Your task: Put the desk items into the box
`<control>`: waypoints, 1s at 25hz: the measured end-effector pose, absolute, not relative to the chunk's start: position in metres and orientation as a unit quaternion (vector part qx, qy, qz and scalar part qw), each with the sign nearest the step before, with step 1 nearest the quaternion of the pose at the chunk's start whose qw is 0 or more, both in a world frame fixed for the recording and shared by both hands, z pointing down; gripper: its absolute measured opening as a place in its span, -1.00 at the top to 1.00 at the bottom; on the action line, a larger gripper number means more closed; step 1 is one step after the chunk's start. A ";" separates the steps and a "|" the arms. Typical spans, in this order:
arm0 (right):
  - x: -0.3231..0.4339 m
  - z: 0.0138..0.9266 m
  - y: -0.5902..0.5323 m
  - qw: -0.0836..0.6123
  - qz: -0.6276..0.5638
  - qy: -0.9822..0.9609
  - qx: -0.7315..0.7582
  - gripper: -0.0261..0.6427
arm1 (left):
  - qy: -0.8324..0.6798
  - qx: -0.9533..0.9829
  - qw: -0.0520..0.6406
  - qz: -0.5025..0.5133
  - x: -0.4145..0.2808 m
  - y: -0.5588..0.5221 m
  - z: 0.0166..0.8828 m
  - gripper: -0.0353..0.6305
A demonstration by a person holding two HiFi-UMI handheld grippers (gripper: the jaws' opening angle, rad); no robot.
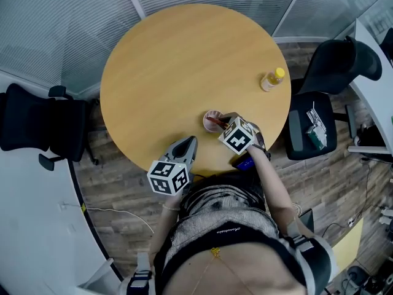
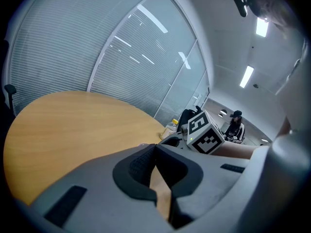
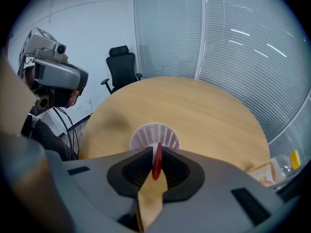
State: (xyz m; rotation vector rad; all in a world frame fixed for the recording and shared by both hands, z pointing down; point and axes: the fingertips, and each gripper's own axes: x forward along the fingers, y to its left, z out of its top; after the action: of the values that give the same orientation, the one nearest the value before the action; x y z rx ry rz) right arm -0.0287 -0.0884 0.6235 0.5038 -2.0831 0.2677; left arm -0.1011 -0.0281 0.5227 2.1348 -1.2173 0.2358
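Glass walls with lowered blinds close off an office with a wood-plank floor. A round wooden desk (image 1: 178, 60) fills the middle, with a black chair (image 1: 37, 126) to its left and another black chair (image 1: 331, 72) to its right. The desk's far edge runs out of the top of the head view.

The box (image 1: 210, 117) is a small round white one with a slatted wall. It stands close to the desk's near edge, and the gripper beside it covers its near side. In the right gripper view only the upper part of its wall (image 3: 154, 134) shows above the jaws.

The right gripper (image 1: 223, 122) has its jaws clenched on a slim red item (image 3: 157, 160), which stands upright between the pads. The item's lower end is lost in the jaws, and what it is cannot be made out. From the head view its free end (image 1: 214, 122) reaches across the box's mouth, but whether it touches the inside cannot be told. Under the right gripper's marker cube a dark blue thing (image 1: 244, 163) pokes out at the desk's edge, mostly hidden.

The left gripper (image 1: 191, 142) hangs over the near edge of the desk, left of the box and apart from it. Its jaws (image 2: 155, 152) are pressed together at the tips with nothing between them.

A small bottle (image 1: 272, 79) with a yellow cap stands well apart, near the desk's right edge. It shows only partly in the right gripper view (image 3: 283, 166), cut by the gripper body, and small and blurred in the left gripper view (image 2: 171, 127).
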 end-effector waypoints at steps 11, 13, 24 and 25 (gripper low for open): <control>-0.030 0.613 -0.092 0.450 0.095 -0.862 0.215 0.63 | -0.465 0.817 0.328 0.092 -0.102 -0.027 0.521 0.84; -0.027 0.610 -0.093 0.443 0.096 -0.864 0.218 0.62 | -0.465 0.818 0.325 0.094 -0.099 -0.027 0.521 0.84; -0.013 0.591 -0.091 0.408 0.103 -0.874 0.244 0.57 | -0.456 0.826 0.319 0.095 -0.090 -0.024 0.516 0.84; -0.011 0.591 -0.091 0.406 0.104 -0.874 0.246 0.57 | -0.455 0.826 0.319 0.095 -0.088 -0.023 0.515 0.84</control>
State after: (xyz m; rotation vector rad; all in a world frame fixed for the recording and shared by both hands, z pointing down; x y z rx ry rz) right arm -0.0113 -0.0910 0.5906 0.6196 -2.2059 0.2623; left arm -0.0883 -0.0235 0.5155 2.1719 -1.1971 0.2489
